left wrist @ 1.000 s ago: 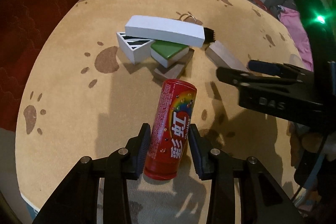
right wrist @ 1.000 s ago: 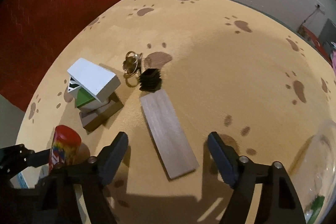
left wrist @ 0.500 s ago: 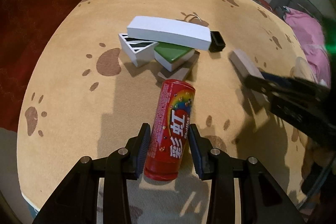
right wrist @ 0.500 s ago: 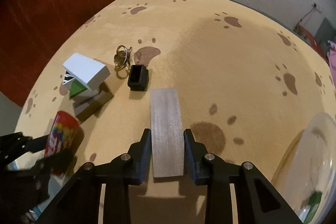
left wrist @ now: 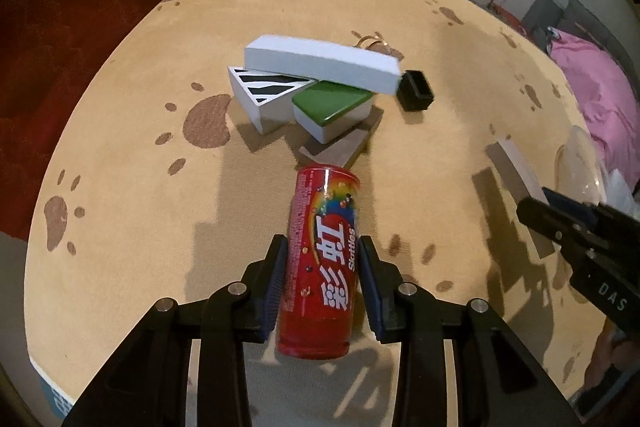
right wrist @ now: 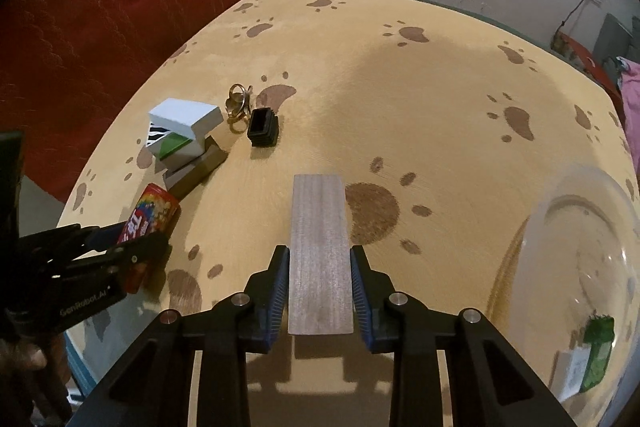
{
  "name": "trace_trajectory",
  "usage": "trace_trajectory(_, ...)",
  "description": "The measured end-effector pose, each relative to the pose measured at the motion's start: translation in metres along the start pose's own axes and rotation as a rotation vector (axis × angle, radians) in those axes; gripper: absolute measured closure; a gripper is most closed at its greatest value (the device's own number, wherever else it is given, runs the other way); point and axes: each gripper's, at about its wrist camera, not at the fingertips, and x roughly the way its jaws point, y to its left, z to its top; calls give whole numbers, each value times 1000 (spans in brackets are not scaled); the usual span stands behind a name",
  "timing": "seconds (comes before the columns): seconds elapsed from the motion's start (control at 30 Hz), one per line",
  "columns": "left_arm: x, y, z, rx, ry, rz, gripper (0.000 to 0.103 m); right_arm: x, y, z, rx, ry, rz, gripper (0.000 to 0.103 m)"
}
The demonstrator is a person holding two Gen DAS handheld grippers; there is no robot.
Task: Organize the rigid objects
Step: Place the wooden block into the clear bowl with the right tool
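A red Skittles can (left wrist: 326,211) lies lengthwise between the pads of my left gripper (left wrist: 323,242), whose jaws are closing tighter and press on both its sides above the paw-print tablecloth (left wrist: 120,187). My right gripper (right wrist: 320,251) is shut on a grey-brown wooden plank (right wrist: 318,219), which sticks out forward, held by its long edges. In the right wrist view the left gripper (right wrist: 132,247) shows at the left with the can (right wrist: 154,213). In the left wrist view the right gripper (left wrist: 538,207) and the plank (left wrist: 516,163) show at the right edge.
A pile stands mid-table: a long white box (left wrist: 320,67) on a zebra-striped box (left wrist: 264,95) and a green-topped box (left wrist: 332,107), over a wooden piece (left wrist: 340,147). Beside it are a black cap (right wrist: 262,125) and metal rings (right wrist: 238,101). A clear bowl (right wrist: 580,267) stands right.
My right gripper went from wide open over the plank to shut on it, and carried it rightward away from the pile. The left gripper kept still with the can.
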Motion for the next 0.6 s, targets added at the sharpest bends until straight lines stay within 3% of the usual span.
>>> trace_trajectory(0.6, -39, -51, -22, -28, -84, -38, 70, -62, -60, -37, 80, -81, -15, 71)
